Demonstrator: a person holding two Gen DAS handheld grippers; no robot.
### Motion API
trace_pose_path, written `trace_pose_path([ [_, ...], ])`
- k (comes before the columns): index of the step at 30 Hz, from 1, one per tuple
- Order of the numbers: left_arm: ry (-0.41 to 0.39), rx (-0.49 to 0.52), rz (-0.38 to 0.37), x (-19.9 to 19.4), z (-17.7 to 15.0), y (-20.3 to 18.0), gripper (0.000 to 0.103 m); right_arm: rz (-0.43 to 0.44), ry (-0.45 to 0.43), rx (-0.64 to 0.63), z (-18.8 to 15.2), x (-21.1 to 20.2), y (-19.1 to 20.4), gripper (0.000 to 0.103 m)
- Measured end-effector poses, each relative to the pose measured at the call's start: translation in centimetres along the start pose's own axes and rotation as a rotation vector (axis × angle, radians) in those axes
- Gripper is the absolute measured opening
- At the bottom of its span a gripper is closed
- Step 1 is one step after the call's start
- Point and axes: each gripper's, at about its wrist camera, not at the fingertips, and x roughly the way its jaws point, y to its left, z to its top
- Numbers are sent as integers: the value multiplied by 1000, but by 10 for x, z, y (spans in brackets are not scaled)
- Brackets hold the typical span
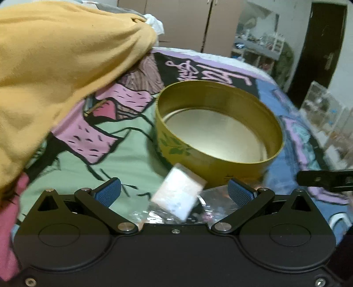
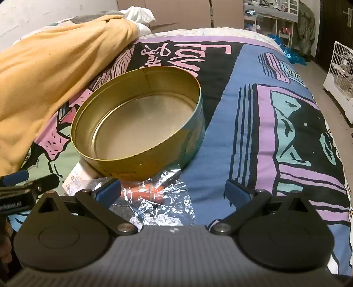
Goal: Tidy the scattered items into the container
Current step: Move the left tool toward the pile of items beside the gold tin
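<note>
Centrally on the bed sits the round gold tin, lidless, its inside bare, resting on a patterned bedspread of purple, blue, black and pink. Green leaf print shows on the tin's outer wall in the left wrist view, and small dark lettering runs along its near base.

Just in front of the tin, touching or nearly touching its near wall, lies a small white packet; it is blurred in the left wrist view, and in the right wrist view only its printed edge shows at the tin's foot. Beside the packet, a crinkled clear plastic wrapper is spread on the bedspread, with an orange item inside it that I cannot name more closely.

The left gripper hangs low over the packet, jaws spread wide, blue pads either side of it and clear of it. The right gripper is likewise wide open above the wrapper, holding nothing.

A mustard-yellow blanket is heaped along the left of the bed, with white cloth at its far end. Beyond the bed stand a wardrobe, cluttered shelves, a dark door, and a white wire cage on the floor.
</note>
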Motion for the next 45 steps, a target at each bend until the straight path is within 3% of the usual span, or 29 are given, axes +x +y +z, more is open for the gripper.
trace_pose_path([
  [4,6,-26,-83,1,0,2,103,-2,12,0,0,3,0,103],
  [16,71,8,3,12,-3,-4,103,-9,27,-12,-1,5,3,103],
  [45,100,52,27,17,-8,-12,103,-43,64,-59,-4,10,11,103],
])
